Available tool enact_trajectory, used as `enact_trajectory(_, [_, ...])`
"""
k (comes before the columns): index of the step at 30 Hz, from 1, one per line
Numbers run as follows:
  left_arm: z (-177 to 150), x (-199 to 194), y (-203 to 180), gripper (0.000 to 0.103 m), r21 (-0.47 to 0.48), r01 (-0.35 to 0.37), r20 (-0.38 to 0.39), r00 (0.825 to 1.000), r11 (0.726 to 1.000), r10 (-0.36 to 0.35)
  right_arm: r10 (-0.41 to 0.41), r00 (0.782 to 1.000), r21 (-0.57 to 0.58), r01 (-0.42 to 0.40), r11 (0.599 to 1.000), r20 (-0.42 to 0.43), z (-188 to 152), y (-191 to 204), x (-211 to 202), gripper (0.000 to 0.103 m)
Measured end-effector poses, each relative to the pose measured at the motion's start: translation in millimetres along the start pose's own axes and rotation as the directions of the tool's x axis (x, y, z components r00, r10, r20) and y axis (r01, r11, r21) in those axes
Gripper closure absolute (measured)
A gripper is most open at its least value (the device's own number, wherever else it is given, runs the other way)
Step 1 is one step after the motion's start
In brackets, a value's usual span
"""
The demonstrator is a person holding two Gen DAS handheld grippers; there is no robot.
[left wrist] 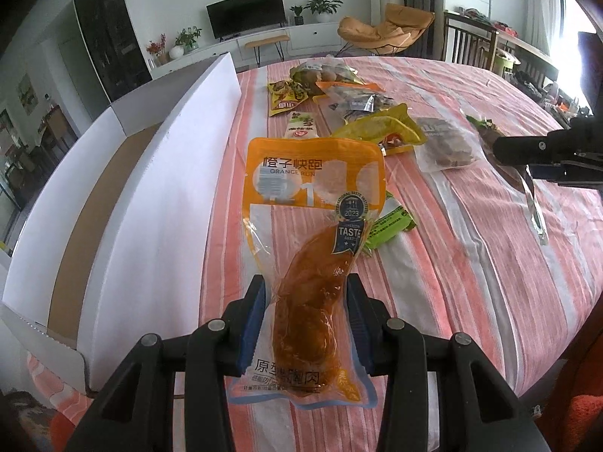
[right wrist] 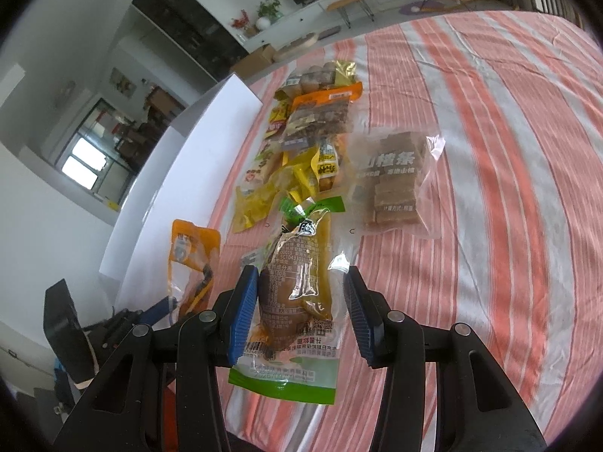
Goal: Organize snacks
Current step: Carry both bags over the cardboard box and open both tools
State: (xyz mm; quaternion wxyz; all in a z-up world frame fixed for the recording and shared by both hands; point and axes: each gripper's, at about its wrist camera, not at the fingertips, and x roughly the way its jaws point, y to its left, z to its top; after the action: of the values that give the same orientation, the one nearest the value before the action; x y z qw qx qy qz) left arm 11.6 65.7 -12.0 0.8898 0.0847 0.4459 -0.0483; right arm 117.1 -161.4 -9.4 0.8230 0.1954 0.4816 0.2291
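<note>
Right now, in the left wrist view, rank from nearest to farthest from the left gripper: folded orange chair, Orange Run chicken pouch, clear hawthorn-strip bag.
1. Orange Run chicken pouch, between the left gripper fingers.
2. Clear hawthorn-strip bag, mid-table, right.
3. Folded orange chair, beyond the table.

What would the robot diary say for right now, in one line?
left gripper: shut on orange chicken pack | right gripper: shut on green-edged pack | white box: open

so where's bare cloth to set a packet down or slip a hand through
Bare striped cloth lies right of the clear bag of brown bars, out to the table's far side and near edge. The strip between the white box and that bag is crowded with snack packets.
</note>
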Motion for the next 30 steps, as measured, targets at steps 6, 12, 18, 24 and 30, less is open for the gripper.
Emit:
enact_trajectory(6, [5,-14,7,0.062,-0.052,0.06,0.018,0.998,0.997,-0.059,-0.002,1.0,-0.002,0.002,1.0,-0.007,-1,6,1,0.054])
enact_trajectory(12, [36,-62,64,0.062,-0.275,0.365,0.158,0.93,0.89,-0.332,0.091,0.996,-0.031,-0.09,0.995,0.017,20,45,-10,0.054])
enact_trajectory(18, [48,-98,152,0.061,-0.375,0.212,0.243,0.962,0.902,-0.125,0.232,0.973,-0.194,-0.224,0.955,0.019,61,154,-6,0.054])
enact_trajectory(24, [28,-72,216,0.027,-0.454,-0.048,0.116,0.987,0.889,0.113,0.291,0.955,-0.329,-0.291,0.898,-0.051,70,259,54,0.038])
enact_trajectory(30, [0,-59,226,0.019,-0.501,-0.079,0.085,0.987,0.862,0.139,0.288,0.956,-0.309,-0.292,0.905,-0.062,63,263,86,0.026])
